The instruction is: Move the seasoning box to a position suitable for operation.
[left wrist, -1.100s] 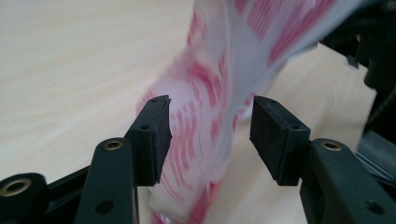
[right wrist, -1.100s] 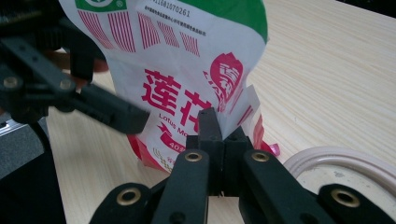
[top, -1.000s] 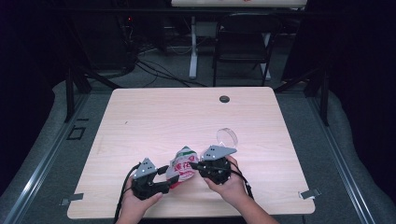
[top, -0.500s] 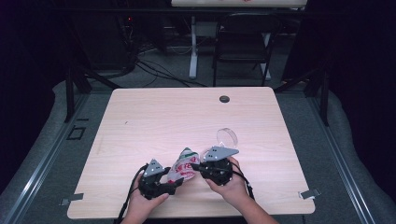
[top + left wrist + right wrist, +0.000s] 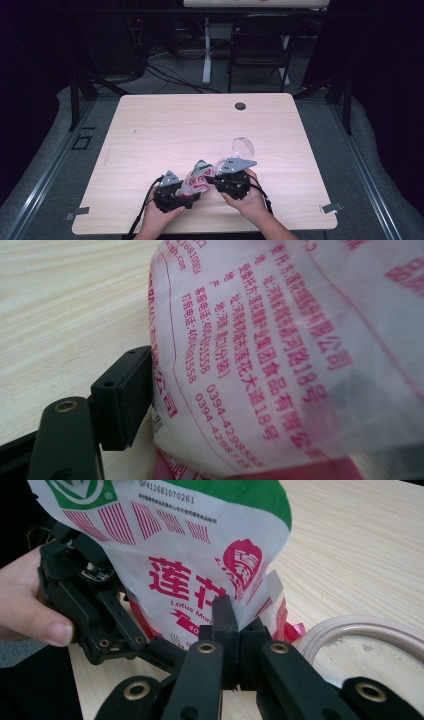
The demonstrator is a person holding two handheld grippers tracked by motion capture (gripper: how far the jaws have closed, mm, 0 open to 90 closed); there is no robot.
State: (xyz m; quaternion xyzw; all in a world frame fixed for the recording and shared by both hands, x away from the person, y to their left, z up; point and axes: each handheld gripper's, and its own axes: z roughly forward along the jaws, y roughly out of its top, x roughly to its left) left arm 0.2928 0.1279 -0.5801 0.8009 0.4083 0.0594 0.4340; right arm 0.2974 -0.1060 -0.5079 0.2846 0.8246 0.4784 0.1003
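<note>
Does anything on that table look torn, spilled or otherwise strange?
Nothing is spilled. The white plastic food bag with red and green print looks crumpled, pinched at an edge by the right gripper. The left gripper, its jaws just opened, sits against it. A clear round lid lies loose nearby.

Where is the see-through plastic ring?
In the high view, the clear plastic ring lies on the wooden table, just beyond the right gripper.

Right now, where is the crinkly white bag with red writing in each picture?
High view: the bag sits low in the middle, between the two claws.
Left gripper view: the bag covers the right side, red print facing the camera.
Right gripper view: the bag hangs top centre, its edge pinched.
Shared landmark: the wooden table.
</note>
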